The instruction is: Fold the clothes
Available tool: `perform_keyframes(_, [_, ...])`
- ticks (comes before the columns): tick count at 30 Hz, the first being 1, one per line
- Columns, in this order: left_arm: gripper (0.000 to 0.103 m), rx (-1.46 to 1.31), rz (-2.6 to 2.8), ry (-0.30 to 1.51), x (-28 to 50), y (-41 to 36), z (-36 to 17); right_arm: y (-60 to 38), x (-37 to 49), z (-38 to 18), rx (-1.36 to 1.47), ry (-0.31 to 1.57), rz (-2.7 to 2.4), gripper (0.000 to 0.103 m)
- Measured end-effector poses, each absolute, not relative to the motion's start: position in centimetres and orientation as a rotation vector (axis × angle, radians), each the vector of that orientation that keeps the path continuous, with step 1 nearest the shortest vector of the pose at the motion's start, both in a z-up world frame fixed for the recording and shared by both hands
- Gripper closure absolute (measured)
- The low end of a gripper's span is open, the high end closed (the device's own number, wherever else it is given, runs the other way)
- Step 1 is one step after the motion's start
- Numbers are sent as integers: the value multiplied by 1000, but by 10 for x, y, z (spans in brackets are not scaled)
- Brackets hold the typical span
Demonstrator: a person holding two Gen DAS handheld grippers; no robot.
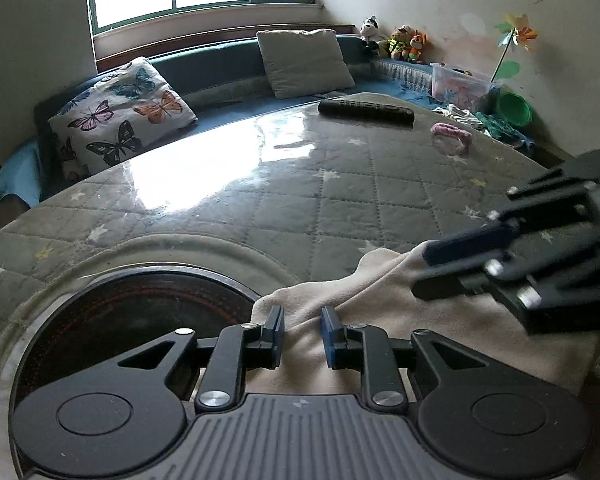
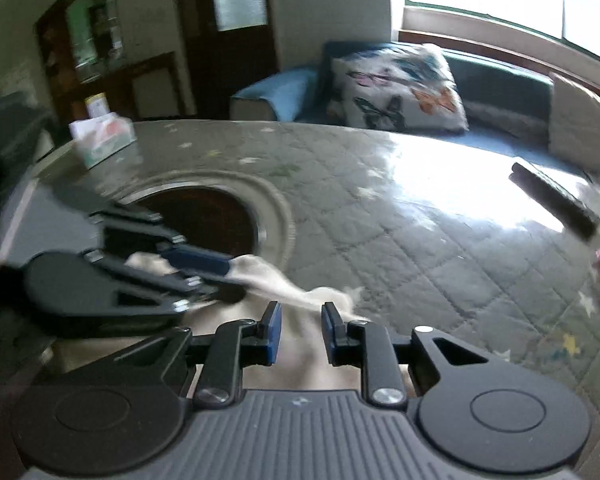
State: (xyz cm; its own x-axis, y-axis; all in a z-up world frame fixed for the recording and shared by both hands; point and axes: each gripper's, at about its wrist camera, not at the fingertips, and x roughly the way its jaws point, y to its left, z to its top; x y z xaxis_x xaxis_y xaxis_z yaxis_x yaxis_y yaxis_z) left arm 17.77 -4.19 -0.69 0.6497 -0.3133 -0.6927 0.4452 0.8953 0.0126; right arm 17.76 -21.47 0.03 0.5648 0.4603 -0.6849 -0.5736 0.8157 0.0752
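A beige cloth (image 1: 440, 320) lies on the quilted table cover near the front edge. My left gripper (image 1: 302, 334) has its blue pads on either side of a raised ridge of the cloth, with a gap between them. My right gripper (image 1: 420, 268) comes in from the right, its fingers pinched on the cloth's far edge. In the right wrist view the cloth (image 2: 300, 340) runs between my right gripper's (image 2: 301, 334) pads, and the left gripper (image 2: 224, 278) at the left pinches a stretched corner.
A dark round inset (image 1: 140, 320) sits in the table at the left. A black remote (image 1: 366, 110) and a pink item (image 1: 452, 136) lie far on the table. A tissue box (image 2: 104, 140) stands at the far left corner. Pillows line the bench behind.
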Motion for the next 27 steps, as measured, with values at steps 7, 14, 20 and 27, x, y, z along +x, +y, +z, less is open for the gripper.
perform_keyframes(7, [80,180,-438,763,182,-41,-5,-192,137,-11,-307,735,705,82])
perform_keyframes(14, [78,215,-461,791,188,-42,-3,-158,103,-11,-367,691,841,81])
perform_keyframes(20, [74,274,-507,815,193,-42,-2,-127,91,-19,-398,663,919,80])
perform_keyframes(27, [64,277,-512,825,198,-40,-3,-105,89,-21,-365,660,987,80])
